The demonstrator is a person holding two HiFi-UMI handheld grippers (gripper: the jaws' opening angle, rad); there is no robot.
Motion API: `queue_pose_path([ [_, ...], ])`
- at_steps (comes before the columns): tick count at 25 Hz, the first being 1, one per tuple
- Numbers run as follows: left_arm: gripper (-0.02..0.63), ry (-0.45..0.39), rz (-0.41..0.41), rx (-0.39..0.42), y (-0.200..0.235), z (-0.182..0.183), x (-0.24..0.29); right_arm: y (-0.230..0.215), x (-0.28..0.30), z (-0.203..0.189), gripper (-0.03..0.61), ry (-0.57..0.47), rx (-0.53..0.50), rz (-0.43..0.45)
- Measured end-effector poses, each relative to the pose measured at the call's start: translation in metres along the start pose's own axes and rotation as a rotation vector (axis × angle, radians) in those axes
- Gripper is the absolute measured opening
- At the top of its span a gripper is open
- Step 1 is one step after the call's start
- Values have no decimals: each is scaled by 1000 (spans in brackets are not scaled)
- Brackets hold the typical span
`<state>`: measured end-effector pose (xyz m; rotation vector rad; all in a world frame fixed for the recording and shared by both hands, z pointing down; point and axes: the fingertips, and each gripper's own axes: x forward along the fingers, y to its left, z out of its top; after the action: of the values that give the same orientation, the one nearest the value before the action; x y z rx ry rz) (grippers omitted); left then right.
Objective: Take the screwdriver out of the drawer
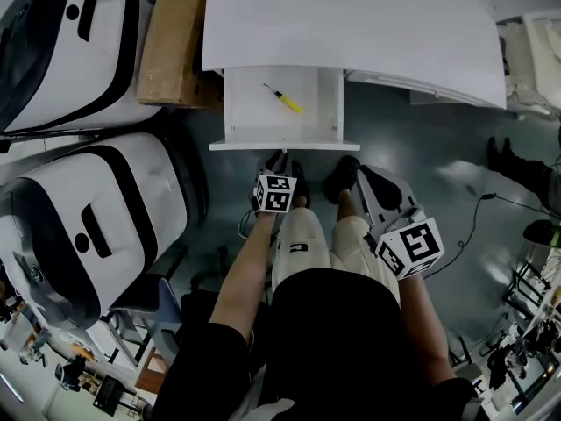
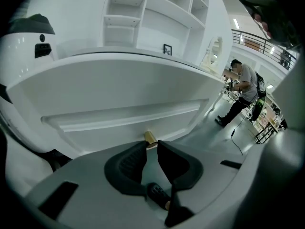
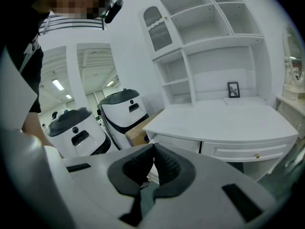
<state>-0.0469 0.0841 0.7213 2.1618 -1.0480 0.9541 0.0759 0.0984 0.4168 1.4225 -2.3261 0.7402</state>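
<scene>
**Item:** screwdriver, small, with a yellow handle and a thin dark shaft.

**Location:** It lies loose and flat on the bare floor of the open drawer under the white table. It is ahead of the left claw, past the drawer's front panel. From the right claw it is ahead and off to that claw's left. It sits diagonally, with the handle nearer the claws and the shaft pointing away. Nothing else shows in the drawer.

**Left claw:** The jaws stand a narrow gap apart and hold nothing. It is low against the drawer front, and the brass knob is just beyond its tips, with no pad pressing on it.

**Right claw:** The tips meet and it is empty. It is held back and higher, well apart from the drawer.

**Handling (judged):**
- Weight and stiffness: light and rigid, so it should lift with little force and will not flex or crush.
- Handle: probably smooth plastic, round enough to roll or skid on the slick white floor if nudged from one side.
- Shaft: too thin for these broad pads, and likely to pivot or slip out.

**Where to take hold (judged):** Grip across the middle of the yellow handle, with the jaws set square to its length. Open them a little wider than now and come down from above, so both pads meet it together. The drawer walls stand well clear on either side, which leaves room for this approach.

**Status:** not yet touched.
</scene>
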Motion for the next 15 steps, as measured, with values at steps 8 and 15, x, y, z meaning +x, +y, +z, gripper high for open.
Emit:
queue_pose_path([
  [8,46,-38,-32,32,-14,10,-36,12,-6,17,18,-29,-23,-1],
  [15,32,-138,-49,51,-24,38,-93,23,-9,26,18,-46,-52,32],
])
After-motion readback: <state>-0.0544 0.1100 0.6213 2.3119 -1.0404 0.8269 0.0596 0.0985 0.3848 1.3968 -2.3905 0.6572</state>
